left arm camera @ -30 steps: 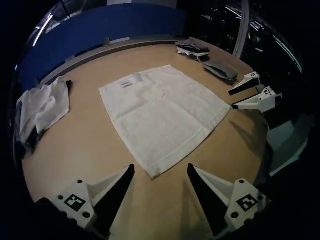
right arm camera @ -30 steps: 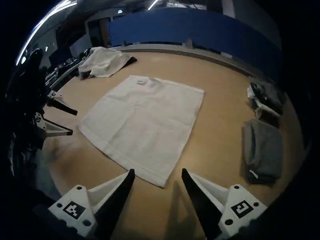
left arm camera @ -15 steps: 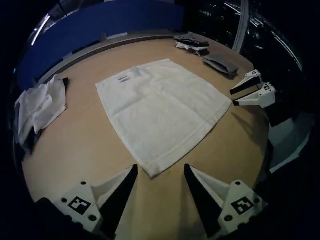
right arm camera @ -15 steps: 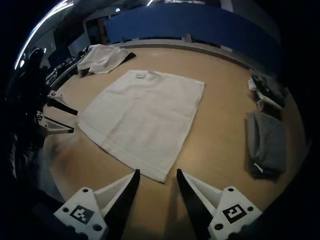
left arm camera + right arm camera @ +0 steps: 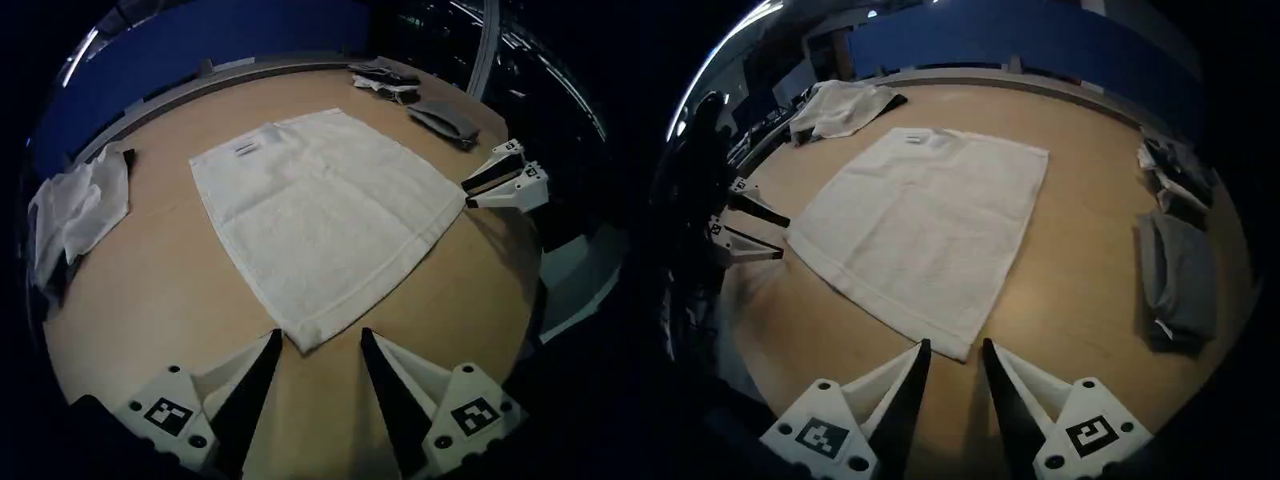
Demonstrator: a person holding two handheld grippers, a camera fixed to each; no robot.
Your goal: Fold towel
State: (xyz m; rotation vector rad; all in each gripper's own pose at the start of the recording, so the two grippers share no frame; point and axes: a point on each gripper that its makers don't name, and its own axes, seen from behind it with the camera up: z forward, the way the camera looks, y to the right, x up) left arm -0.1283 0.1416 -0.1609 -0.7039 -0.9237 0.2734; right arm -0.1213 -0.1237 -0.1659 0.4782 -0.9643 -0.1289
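Left gripper: jaws apart, one either side of a near corner of the towel. Right gripper: likewise at the other near corner, jaws apart but narrowly. The towel lies flat on the worktop. If either closes short, it may nip only the corner's tip, which could slip on the lift and skew the fold. Beyond: a white heap, grey cloths.
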